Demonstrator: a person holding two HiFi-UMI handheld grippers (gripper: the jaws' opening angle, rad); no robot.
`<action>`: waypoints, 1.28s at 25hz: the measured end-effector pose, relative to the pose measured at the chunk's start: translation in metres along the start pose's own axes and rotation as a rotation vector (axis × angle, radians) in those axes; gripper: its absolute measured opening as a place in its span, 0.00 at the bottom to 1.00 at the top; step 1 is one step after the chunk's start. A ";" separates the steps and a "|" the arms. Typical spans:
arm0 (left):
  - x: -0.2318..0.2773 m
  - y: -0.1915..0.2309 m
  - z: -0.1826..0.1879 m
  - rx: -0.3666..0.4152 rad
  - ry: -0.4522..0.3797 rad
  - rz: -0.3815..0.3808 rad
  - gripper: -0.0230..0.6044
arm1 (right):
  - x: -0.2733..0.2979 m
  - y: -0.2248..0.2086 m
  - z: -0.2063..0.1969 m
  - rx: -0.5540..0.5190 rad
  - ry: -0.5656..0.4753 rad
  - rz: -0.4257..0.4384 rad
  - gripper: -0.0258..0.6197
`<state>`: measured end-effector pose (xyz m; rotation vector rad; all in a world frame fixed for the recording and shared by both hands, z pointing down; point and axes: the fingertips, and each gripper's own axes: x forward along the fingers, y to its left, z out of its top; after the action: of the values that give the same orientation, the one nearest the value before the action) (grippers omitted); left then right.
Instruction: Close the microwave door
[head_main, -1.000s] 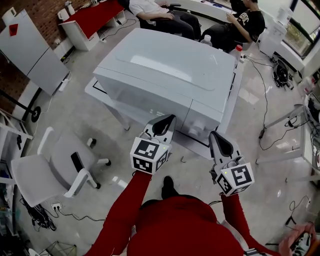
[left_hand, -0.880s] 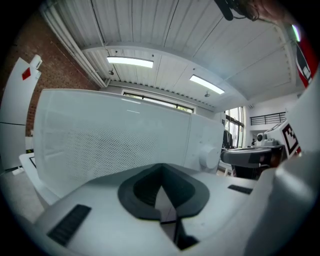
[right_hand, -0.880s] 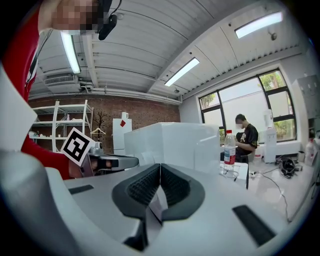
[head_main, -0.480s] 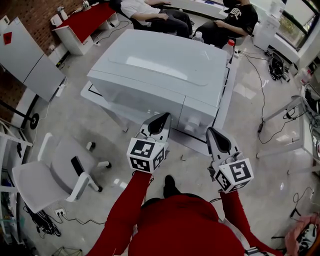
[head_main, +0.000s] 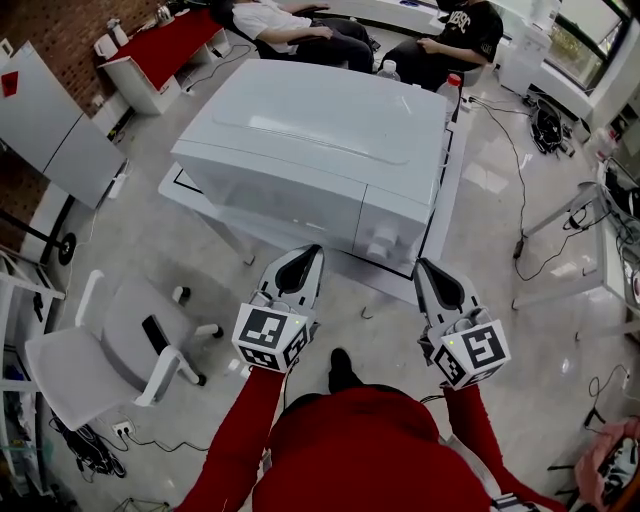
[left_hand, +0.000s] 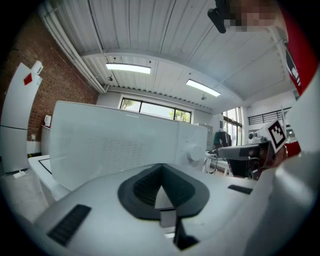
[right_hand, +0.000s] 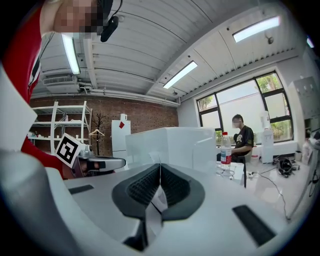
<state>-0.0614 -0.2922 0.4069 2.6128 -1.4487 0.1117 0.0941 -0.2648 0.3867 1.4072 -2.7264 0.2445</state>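
Note:
The white microwave (head_main: 310, 130) stands on a low white table (head_main: 452, 190), its door (head_main: 270, 195) flat against the front, beside the knob panel (head_main: 385, 240). In the left gripper view the door (left_hand: 115, 145) and knob (left_hand: 195, 152) fill the middle distance. My left gripper (head_main: 308, 252) hangs a short way in front of the door, shut and holding nothing, not touching it. My right gripper (head_main: 425, 266) is level with it in front of the knob panel, jaws together and empty. In the right gripper view the microwave (right_hand: 170, 145) lies ahead, past the gripper's tips (right_hand: 160, 167).
A white office chair (head_main: 110, 340) stands on the floor at the left. Bottles (head_main: 452, 90) sit at the table's far end, where people are seated. A red-topped table (head_main: 185, 30) and a white cabinet (head_main: 50, 110) are at the far left. Cables (head_main: 530, 200) trail across the floor on the right.
My left gripper has drawn back from the microwave's front, down and left in the head view. The right gripper has stayed put. The door looks the same throughout.

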 end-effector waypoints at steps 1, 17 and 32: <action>-0.009 0.001 -0.001 -0.011 -0.005 0.014 0.05 | 0.000 0.005 0.002 0.000 -0.009 0.022 0.06; -0.103 0.000 0.019 0.039 -0.076 0.127 0.05 | -0.003 0.050 0.002 -0.002 -0.041 0.174 0.06; -0.115 0.012 0.019 0.037 -0.091 0.190 0.05 | -0.006 0.050 0.001 -0.050 -0.028 0.181 0.06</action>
<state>-0.1324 -0.2053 0.3737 2.5336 -1.7398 0.0416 0.0566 -0.2321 0.3796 1.1617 -2.8629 0.1649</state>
